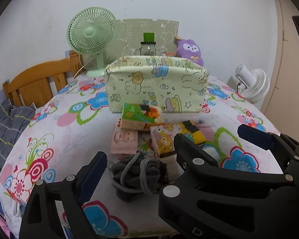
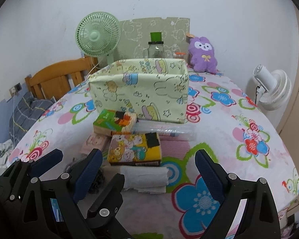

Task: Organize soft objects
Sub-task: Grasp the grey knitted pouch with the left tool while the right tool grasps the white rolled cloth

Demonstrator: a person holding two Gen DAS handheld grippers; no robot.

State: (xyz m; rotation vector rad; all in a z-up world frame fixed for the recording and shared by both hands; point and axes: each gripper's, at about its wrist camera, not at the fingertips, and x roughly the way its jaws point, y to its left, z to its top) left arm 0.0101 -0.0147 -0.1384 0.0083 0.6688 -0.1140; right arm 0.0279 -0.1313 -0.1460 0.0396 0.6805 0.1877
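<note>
Directly ahead of my left gripper [image 1: 141, 177], jaws wide and empty: the grey drawstring pouch [image 1: 139, 176], between the fingers, cord end pointing away. My right gripper [image 2: 149, 176], likewise open, sits beside it over the white folded cloth [image 2: 147, 176]. Left is nearer.

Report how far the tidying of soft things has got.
Done: nothing visible inside the fabric bin. In hand: nothing; left gripper and right gripper are open, near the grey drawstring pouch. Left: pouch, tissue packs and white cloth lie on the bed.
</note>
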